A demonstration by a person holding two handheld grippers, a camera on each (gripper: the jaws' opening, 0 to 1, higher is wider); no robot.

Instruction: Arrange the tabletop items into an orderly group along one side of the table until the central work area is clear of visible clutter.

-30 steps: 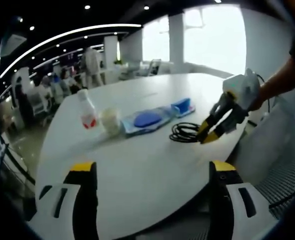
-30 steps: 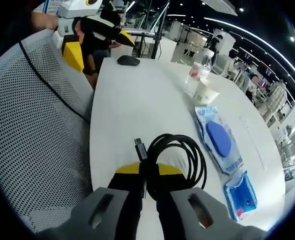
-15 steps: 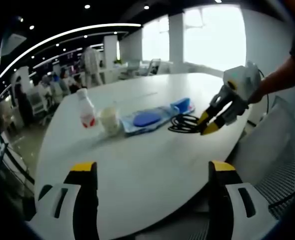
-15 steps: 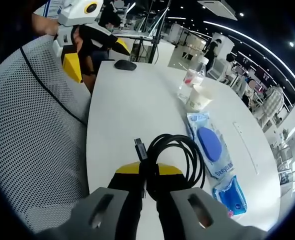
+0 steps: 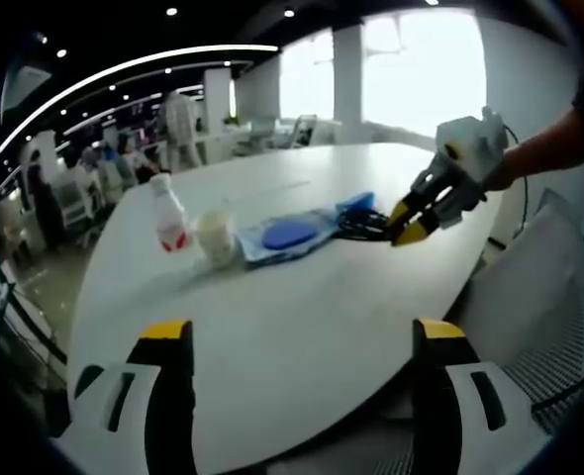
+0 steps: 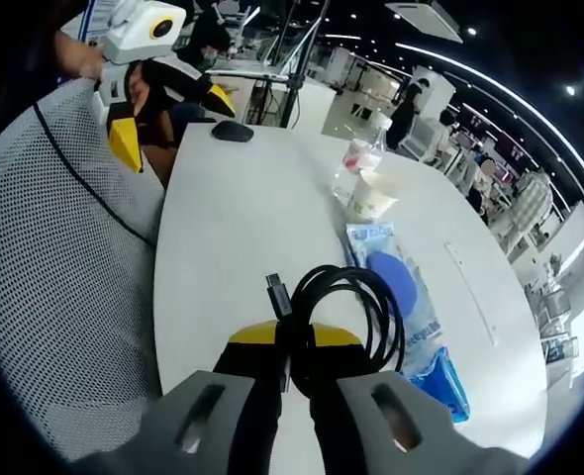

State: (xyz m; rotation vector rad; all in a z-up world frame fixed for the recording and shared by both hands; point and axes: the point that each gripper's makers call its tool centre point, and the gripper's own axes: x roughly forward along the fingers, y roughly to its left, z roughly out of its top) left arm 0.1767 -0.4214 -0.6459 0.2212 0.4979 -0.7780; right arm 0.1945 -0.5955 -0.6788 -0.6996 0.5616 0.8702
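The right gripper [image 6: 290,341], jaws clamped on the coiled black cable [image 6: 351,312], is carrying it from nearer the surface's [image 6: 252,228] edge toward the row of items; the coil is now overlapping the blue packet [image 6: 396,287] beside the cup [image 6: 369,195] and bottle [image 6: 356,153]. That is closing the group up. The left gripper [image 5: 297,341] is hanging back over the surface's near edge, jaws spread wide and holding nothing. A mouse [image 6: 232,131] is lying apart near a far corner.
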